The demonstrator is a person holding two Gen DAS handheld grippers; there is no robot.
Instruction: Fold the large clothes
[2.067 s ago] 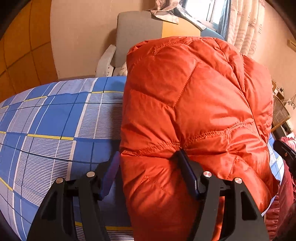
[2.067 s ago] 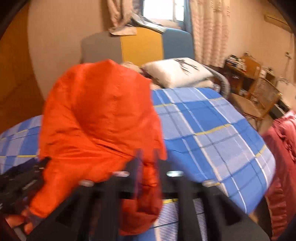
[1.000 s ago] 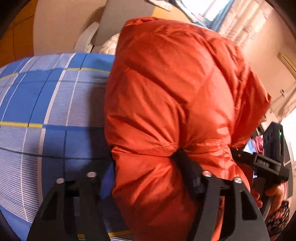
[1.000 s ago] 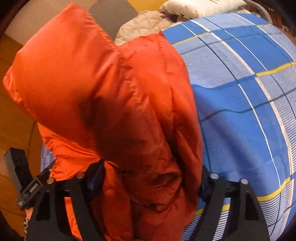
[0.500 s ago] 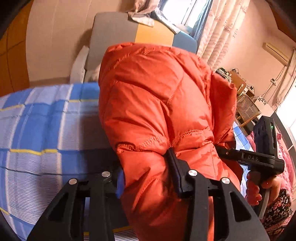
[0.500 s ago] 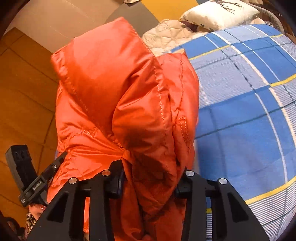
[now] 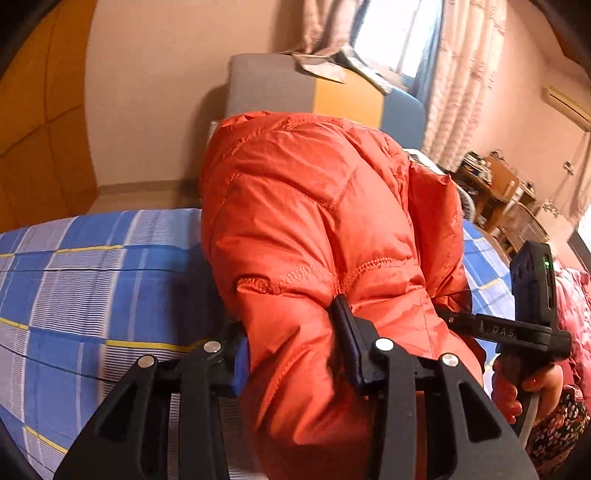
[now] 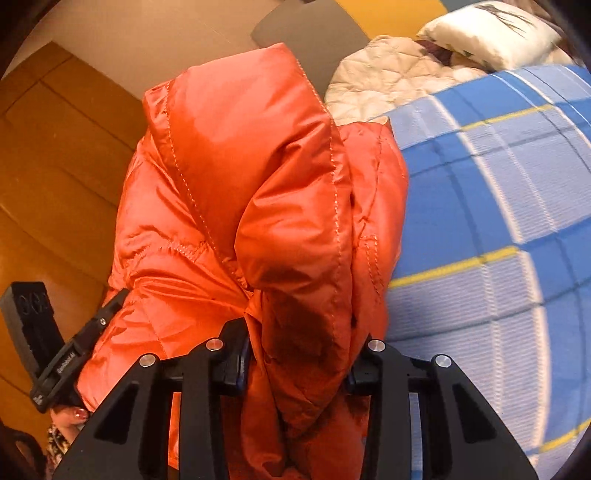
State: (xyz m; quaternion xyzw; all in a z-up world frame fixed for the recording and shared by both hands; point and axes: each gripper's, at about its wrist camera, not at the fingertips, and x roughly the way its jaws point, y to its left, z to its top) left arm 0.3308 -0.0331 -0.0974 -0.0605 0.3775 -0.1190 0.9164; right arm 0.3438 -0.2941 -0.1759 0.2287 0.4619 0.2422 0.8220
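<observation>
Two wrist views show one orange quilted jacket point(image 7: 314, 229) held bunched above a bed with a blue checked sheet point(image 7: 85, 280). Left wrist view: the left gripper point(image 7: 291, 347) is clamped on a thick fold of the jacket, whose padding bulges up and forward from between the pads and hides much of the room ahead. The sheet, crossed by thin yellow lines, lies below and to the left of these tongs. Beyond the jacket stand a grey, yellow and blue headboard point(image 7: 295, 88), a bright window point(image 7: 395, 40) with a pale curtain point(image 7: 450, 85), and, far right, wooden furniture point(image 7: 498, 192). To the right of the tongs a hand point(image 7: 532, 387) grips the handle of the other tool, whose arm carries raised letters reading "DAS" and whose upright black block shows a green light. Right wrist view: the right gripper point(image 8: 299, 354) is likewise pinched on the jacket point(image 8: 240, 206), a gathered fold standing up between its fingers. Only here appear the wood-panelled wall point(image 8: 55, 166) left of the tongs, and ahead to the right a cream quilt point(image 8: 391, 77) and a white pillow point(image 8: 491, 33). The opposite tool at lower left bears small print, too blurred to read.
</observation>
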